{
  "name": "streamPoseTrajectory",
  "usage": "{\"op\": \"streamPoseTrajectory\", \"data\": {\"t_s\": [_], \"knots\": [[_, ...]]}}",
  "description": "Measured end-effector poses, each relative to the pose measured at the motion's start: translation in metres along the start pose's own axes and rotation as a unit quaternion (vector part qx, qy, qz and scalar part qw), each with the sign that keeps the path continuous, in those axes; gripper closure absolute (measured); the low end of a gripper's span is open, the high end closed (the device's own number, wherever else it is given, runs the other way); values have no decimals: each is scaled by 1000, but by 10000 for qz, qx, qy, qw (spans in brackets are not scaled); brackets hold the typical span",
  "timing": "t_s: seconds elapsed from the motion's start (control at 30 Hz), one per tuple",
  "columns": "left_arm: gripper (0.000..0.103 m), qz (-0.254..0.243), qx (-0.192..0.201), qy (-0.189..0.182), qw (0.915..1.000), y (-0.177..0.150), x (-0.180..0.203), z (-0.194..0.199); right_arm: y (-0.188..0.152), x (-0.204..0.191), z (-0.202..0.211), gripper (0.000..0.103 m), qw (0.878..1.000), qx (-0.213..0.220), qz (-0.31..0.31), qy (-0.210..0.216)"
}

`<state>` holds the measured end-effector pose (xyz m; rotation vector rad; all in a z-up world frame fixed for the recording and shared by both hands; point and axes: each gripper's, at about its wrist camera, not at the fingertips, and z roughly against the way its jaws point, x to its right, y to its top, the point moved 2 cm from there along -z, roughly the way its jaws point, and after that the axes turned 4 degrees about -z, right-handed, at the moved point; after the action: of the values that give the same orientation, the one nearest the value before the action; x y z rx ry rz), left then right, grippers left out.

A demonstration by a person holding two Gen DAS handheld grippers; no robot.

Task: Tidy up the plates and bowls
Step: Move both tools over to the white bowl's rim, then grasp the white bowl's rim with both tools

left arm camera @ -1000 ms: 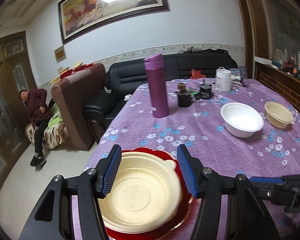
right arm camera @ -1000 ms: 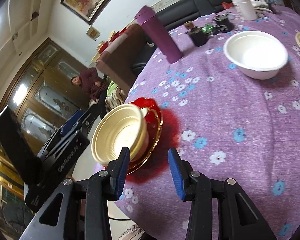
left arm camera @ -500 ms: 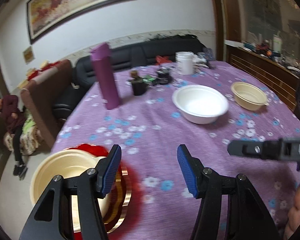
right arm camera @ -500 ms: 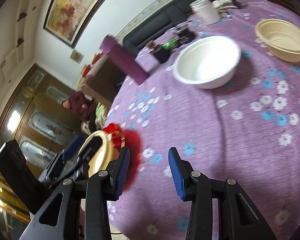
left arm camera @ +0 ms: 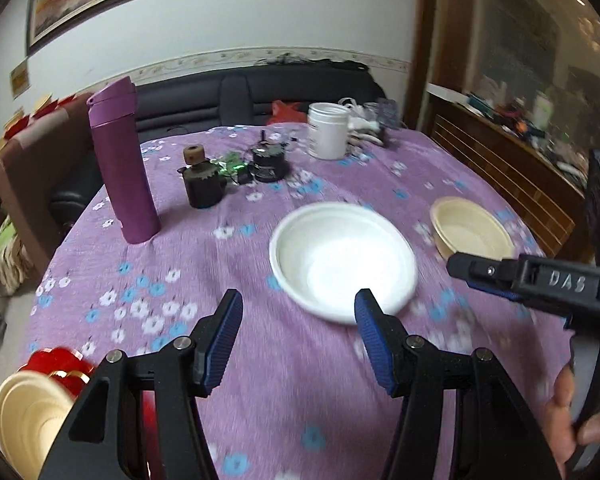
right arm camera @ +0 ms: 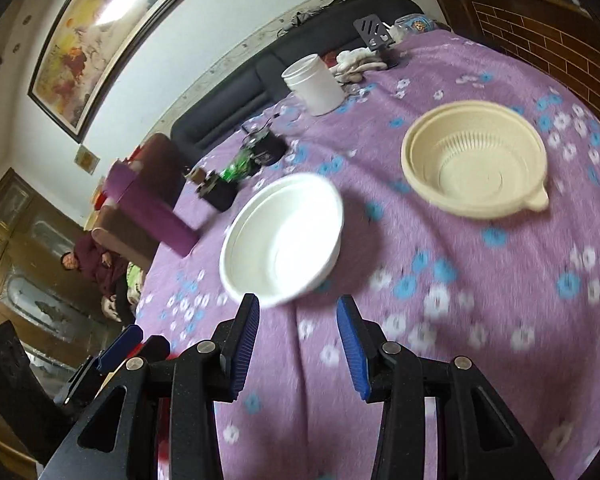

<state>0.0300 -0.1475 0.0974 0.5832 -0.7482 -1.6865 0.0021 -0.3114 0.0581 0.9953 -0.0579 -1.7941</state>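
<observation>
A white bowl (left arm camera: 342, 262) (right arm camera: 282, 238) sits mid-table on the purple flowered cloth (left arm camera: 260, 380). A cream bowl (left arm camera: 470, 232) (right arm camera: 474, 164) stands to its right. At the lower left edge a second cream bowl (left arm camera: 24, 416) rests on a red gold-rimmed plate (left arm camera: 62, 366). My left gripper (left arm camera: 298, 338) is open with nothing between its blue pads, just short of the white bowl's near rim. My right gripper (right arm camera: 296, 344) is open and empty too, hovering before the same bowl. The right gripper (left arm camera: 540, 284) reaches in from the right in the left wrist view.
A tall purple flask (left arm camera: 122, 164), a small dark bottle with a cork (left arm camera: 202, 182), a black jar (left arm camera: 268, 160) and a white tub (left arm camera: 327, 130) stand across the far half of the table. A person (right arm camera: 96, 268) sits by a sofa at the left.
Both grippers have swung right, away from the cream bowl on the red plate, and now face the white bowl. Neither jaw opening has changed.
</observation>
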Motion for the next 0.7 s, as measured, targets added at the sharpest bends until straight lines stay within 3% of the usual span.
{"op": "streamPoseTrajectory", "data": {"t_s": [0.13,0.2,0.37,0.53,0.57,0.63,0.7], "knots": [[46,373,28,337,9987,15,-15,-36,37,3,-29,59,9989,131,-9,-449],[46,573,11,259,9980,16,-25,-47,48,11,-43,59,9983,133,-79,-559],[46,776,71,106,9969,14,-33,-69,47,23,-68,59,9990,34,-15,-452],[46,593,-115,78,9981,12,-29,-87,42,16,-75,59,9975,85,375,-585],[48,602,-156,62,9980,11,-30,-91,40,15,-76,59,9972,61,436,-600],[65,636,-243,13,9977,9,-32,-96,38,13,-80,59,9969,14,485,-614],[73,623,-332,-30,9975,7,-32,-102,35,15,-83,59,9966,-16,505,-658]]}}
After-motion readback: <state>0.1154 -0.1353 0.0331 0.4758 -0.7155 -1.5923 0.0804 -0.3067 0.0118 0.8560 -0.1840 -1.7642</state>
